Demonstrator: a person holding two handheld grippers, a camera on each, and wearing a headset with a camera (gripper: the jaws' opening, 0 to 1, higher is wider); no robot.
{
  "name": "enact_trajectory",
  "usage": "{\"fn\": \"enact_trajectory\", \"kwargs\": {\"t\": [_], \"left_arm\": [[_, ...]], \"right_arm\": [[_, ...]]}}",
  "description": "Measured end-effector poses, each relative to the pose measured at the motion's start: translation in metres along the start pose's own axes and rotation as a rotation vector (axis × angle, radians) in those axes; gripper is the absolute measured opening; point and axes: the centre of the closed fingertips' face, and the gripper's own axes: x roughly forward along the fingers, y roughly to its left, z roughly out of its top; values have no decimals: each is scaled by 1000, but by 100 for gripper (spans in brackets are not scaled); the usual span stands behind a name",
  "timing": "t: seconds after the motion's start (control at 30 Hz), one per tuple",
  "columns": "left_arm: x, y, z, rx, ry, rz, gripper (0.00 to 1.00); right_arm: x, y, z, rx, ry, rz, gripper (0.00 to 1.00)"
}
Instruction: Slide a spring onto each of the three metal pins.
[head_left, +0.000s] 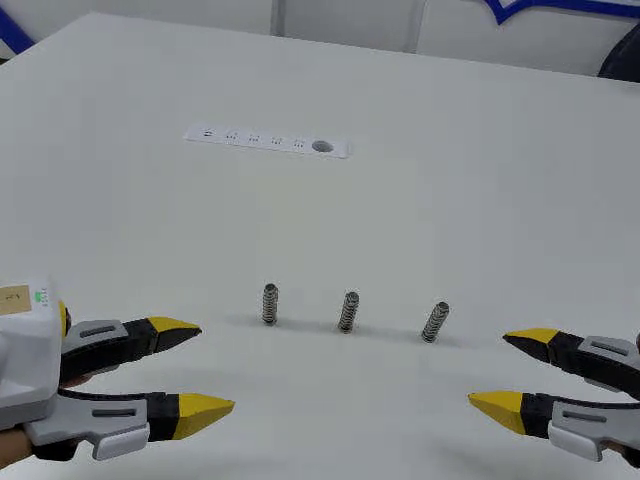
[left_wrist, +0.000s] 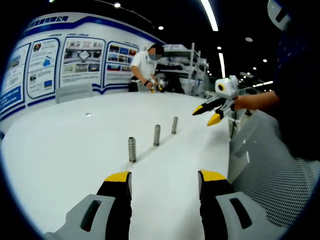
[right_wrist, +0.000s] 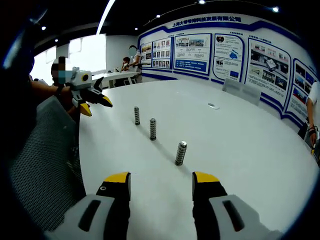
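Observation:
Three metal pins stand in a row on the white table, each with a spring coiled around it: the left one (head_left: 270, 304), the middle one (head_left: 348, 312) and the right one (head_left: 434, 322), which leans a little. My left gripper (head_left: 200, 370) is open at the lower left, level with the row. My right gripper (head_left: 502, 370) is open at the lower right. In the left gripper view the nearest pin (left_wrist: 132, 149) stands ahead of the open gripper (left_wrist: 165, 177). In the right gripper view the nearest pin (right_wrist: 180, 153) is ahead of the open gripper (right_wrist: 161, 178).
A white power strip (head_left: 268, 140) lies flat farther back on the table (head_left: 480, 200). A mesh chair back (right_wrist: 42, 165) is beside the table's near edge. Another person (left_wrist: 145, 67) stands at the far side of the room.

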Motion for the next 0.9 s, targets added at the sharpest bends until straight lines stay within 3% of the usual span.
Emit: {"fn": "enact_trajectory", "kwargs": {"t": [0.9], "left_arm": [[0, 5, -1, -13, -3, 17, 57]], "right_arm": [[-3, 2, -1, 8, -10, -4, 52]]}}
